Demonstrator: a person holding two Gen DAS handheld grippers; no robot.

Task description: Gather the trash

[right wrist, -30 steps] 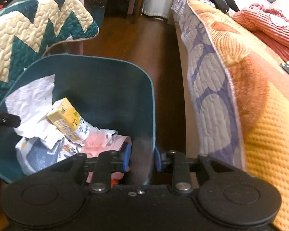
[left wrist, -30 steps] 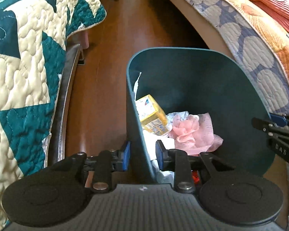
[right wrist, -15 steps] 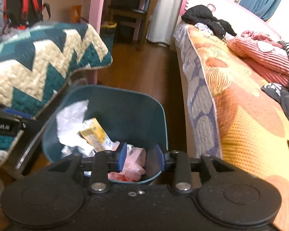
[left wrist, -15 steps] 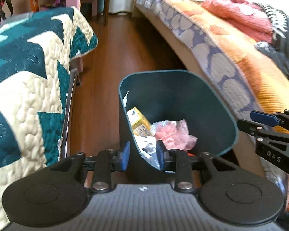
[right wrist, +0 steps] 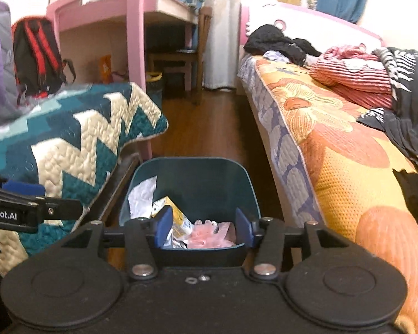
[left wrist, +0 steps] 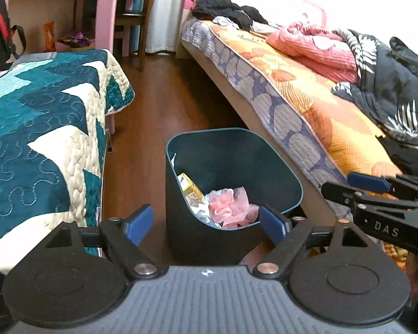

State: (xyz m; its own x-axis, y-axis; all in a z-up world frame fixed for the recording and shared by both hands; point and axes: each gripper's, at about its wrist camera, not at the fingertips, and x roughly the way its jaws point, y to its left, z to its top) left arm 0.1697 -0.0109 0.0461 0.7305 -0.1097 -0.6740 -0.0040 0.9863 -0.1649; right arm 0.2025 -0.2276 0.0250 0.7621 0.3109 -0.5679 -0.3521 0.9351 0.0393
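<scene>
A dark teal trash bin (left wrist: 264, 150) stands on the wood floor between two beds; it also shows in the right wrist view (right wrist: 197, 172). Inside lie a yellow carton (left wrist: 191, 189), pink crumpled wrapping (left wrist: 231, 203) and white paper (right wrist: 142, 194). My left gripper (left wrist: 206, 221) is open and empty, above and behind the bin's near rim. My right gripper (right wrist: 203, 226) is open and empty, also pulled back above the bin's near rim. The right gripper also shows at the right edge of the left wrist view (left wrist: 376, 194).
A teal and cream quilted bed (left wrist: 41, 128) lies to the left. An orange floral bed (left wrist: 306, 97) with piled clothes (left wrist: 390, 83) lies to the right. A pink desk (right wrist: 111, 14), a chair (right wrist: 181, 55) and a red and black backpack (right wrist: 36, 55) stand at the far end.
Both grippers let go of the bin's rims, opened wide and rose back and away. The bin now stands lower and farther off on the floor.
</scene>
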